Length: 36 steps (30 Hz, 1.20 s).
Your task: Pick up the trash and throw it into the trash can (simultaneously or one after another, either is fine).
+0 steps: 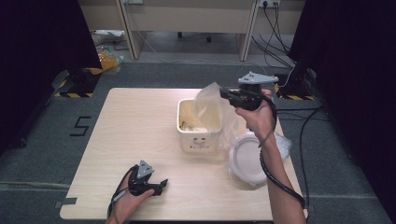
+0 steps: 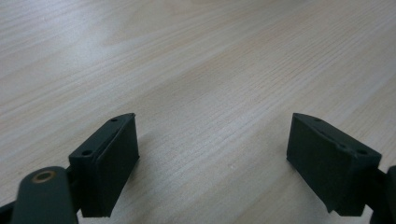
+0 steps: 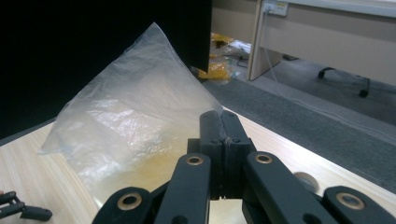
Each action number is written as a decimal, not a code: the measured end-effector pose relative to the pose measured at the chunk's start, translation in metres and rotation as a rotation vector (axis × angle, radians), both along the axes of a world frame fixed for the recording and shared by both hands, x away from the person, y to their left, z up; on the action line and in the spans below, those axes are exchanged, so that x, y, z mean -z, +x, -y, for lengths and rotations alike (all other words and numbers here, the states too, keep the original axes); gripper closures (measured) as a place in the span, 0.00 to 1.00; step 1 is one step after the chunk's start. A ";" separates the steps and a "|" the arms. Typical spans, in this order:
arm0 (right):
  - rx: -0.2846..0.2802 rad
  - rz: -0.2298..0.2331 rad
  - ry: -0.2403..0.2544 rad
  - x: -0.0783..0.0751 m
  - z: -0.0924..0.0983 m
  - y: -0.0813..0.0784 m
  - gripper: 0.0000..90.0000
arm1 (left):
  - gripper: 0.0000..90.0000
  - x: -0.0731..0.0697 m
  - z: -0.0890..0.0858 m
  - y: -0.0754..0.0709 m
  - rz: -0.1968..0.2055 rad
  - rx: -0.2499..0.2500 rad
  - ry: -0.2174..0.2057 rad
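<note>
Right tongs [image 3: 219,122]: black, pressed together on the edge of a thin, crinkled clear plastic bag [image 3: 135,121], raised above the tub.
Tub [image 1: 198,122]: white, square, yellowish residue inside; desk centre.
Lid [image 1: 247,159]: round, translucent white; 4 o'clock of tub.
Left tongs [image 2: 212,158]: flat black pads wide apart, empty, over pale woodgrain desk [image 2: 196,60], 7 o'clock of tub.

The clear plastic bag [image 3: 135,121] hides most of the white square tub [image 1: 198,140] in the high view. What the yellowish bits inside the tub are is too small to tell.
</note>
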State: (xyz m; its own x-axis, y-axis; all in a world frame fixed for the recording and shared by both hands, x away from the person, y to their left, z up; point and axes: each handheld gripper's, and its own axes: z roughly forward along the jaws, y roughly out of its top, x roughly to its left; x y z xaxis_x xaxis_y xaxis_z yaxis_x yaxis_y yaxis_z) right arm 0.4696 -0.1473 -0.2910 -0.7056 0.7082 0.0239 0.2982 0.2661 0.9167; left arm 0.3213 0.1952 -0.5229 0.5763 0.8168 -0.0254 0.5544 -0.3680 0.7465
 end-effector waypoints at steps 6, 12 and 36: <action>-0.015 -0.041 -0.010 0.010 -0.030 0.018 1.00 | 0.18 0.000 0.000 0.000 -0.003 0.003 0.003; -0.009 -0.055 -0.009 0.014 -0.049 0.032 1.00 | 0.18 0.000 0.000 0.000 -0.005 0.003 0.002; -0.046 -0.231 -0.230 0.084 -0.055 0.040 0.98 | 0.17 0.000 0.000 0.000 -0.001 -0.005 0.000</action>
State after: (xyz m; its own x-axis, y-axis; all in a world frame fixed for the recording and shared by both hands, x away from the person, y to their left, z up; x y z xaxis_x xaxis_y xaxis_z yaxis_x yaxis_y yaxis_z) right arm 0.5101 -0.0920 -0.3755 -0.7317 0.6809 0.0308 0.4741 0.4761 0.7406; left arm 0.3212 0.1951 -0.5229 0.5721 0.8198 -0.0258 0.5569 -0.3652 0.7460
